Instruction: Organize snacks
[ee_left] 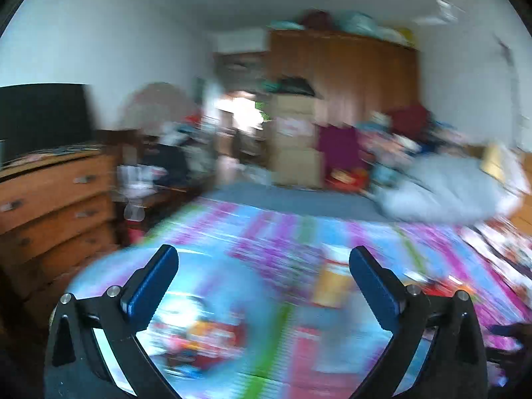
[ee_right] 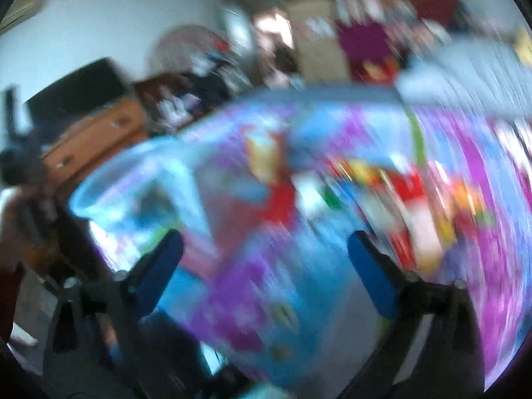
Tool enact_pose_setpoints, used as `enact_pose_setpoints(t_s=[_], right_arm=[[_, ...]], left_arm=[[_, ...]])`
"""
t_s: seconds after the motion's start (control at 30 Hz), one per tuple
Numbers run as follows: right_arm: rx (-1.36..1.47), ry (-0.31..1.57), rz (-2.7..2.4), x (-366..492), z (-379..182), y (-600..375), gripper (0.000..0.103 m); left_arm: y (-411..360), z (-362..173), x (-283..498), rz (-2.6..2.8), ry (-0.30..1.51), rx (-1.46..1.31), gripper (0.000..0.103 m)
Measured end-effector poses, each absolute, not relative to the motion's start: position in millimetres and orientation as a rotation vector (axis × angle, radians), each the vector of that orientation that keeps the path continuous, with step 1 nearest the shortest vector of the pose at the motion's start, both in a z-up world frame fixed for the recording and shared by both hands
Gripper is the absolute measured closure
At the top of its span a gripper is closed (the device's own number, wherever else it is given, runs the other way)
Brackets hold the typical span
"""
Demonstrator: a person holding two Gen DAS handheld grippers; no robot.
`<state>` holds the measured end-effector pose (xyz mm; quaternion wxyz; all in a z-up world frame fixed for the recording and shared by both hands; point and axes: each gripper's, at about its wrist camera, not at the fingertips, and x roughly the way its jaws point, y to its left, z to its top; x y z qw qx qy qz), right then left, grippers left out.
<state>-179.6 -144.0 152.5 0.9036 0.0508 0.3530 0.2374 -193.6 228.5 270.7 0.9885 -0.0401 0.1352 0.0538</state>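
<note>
Both views are heavily blurred. My left gripper (ee_left: 262, 259) hangs open over a bright patterned bedspread (ee_left: 272, 232), with nothing between its blue fingers (ee_left: 149, 286). Blurred snack packets lie on the bedspread: an orange-yellow one (ee_left: 332, 282) ahead and red-orange ones (ee_left: 206, 335) below the fingers. My right gripper (ee_right: 266, 249) is open too, and nothing sits between its fingers (ee_right: 369, 272). A pale blue see-through tub (ee_right: 99, 183) stands at the left in the right wrist view. Red and yellow packets (ee_right: 409, 183) lie scattered to the right.
A wooden chest of drawers (ee_left: 50, 206) with a black screen (ee_left: 43, 116) stands left of the bed. A brown wardrobe (ee_left: 349, 76) and piled clothes fill the far wall. A pale grey quilt (ee_left: 442, 193) lies at the bed's far right.
</note>
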Motion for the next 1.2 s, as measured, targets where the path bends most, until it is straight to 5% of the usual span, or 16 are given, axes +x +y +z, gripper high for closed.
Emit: enact_pose_setpoints(t_s=[0.03, 0.13, 0.4, 0.53, 1.2], right_arm=[[0.147, 0.79, 0.457, -172.9, 137.3, -165.9, 0.034], [0.178, 0.843, 0.4, -159.9, 118.8, -205.7, 0.046], [0.065, 0.872, 0.384, -68.5, 93.8, -236.2, 0.048], [0.003, 0.903, 0.418, -29.9, 73.7, -228.3, 0.058], [0.025, 0.865, 0.373, -6.1, 67.6, -234.0, 0.059]], left_arm=[[205.4, 266.3, -184.7, 0.035, 0.302, -0.062, 0.0], [148.2, 250.7, -165.4, -0.086, 0.365, 0.002, 0.0], [52.6, 198.5, -110.1, -0.253, 0.583, 0.013, 0.0], [32.5, 173.7, -88.6, -0.257, 0.679, -0.03, 0.0], [-21.8, 49.1, 32.1, -0.393, 1.0, -0.49, 0.004]])
